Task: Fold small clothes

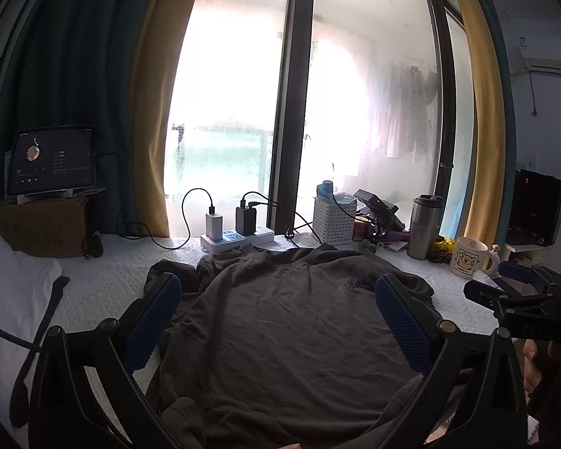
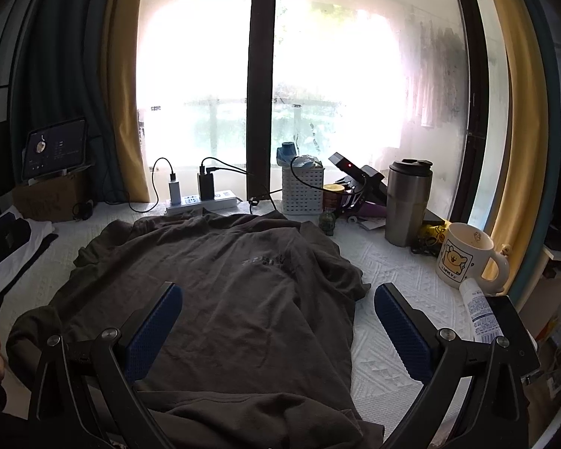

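Two claws, both spread wide and gripping nothing — left claw [image 1: 276, 321] hovers over the middle of the dark grey shirt [image 1: 291, 336], right claw [image 2: 276, 321] over its right half and edge. Shirt lies spread, wrinkled, on the white quilted bed cover [image 2: 392, 280]. Risk, as I judge it: a sweeping fold could drag fabric into the mug [image 2: 467, 258], steel tumbler [image 2: 407, 202] or power strip [image 2: 202, 202] beyond — all close to the collar end.

Soft, matt, creased dark-grey cloth of the shirt [image 2: 220, 280] ahead of the fingers, white quilted, embossed cover [image 2: 392, 288] beneath, ribbed blue rubbery pads [image 2: 151, 331], brushed metal tumbler [image 2: 407, 202] ahead right, glossy ceramic mug [image 2: 467, 258], perforated white plastic basket [image 2: 303, 191].
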Motion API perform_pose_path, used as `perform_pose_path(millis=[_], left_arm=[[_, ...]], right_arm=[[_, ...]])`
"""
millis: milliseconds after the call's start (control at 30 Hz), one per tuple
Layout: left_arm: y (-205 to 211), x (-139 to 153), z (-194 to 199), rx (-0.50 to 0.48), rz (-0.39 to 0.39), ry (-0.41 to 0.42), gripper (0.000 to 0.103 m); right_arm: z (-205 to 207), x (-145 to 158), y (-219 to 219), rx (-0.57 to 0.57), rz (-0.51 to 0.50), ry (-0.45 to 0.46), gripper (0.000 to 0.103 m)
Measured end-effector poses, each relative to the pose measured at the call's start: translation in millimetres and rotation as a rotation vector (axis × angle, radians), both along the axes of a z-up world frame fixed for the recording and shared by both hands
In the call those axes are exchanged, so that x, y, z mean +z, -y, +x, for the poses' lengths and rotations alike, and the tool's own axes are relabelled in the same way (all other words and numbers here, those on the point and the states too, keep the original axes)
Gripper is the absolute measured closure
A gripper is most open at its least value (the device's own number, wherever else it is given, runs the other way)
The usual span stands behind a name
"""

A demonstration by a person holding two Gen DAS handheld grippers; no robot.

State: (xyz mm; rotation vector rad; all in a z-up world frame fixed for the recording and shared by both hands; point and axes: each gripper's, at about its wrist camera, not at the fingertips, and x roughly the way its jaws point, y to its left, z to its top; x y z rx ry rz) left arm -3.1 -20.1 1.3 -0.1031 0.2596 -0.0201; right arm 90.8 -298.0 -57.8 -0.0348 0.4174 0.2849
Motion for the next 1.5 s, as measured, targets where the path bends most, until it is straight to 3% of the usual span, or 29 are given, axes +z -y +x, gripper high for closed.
perform_pose_path(millis=[1500], left_arm=[[-5.2, -5.7, 0.5, 0.016, -0.019, -0.021, 0.001]], right_arm=[[1.3, -2.5, -3.4, 0.003, -0.003, -0.008, 0.000]])
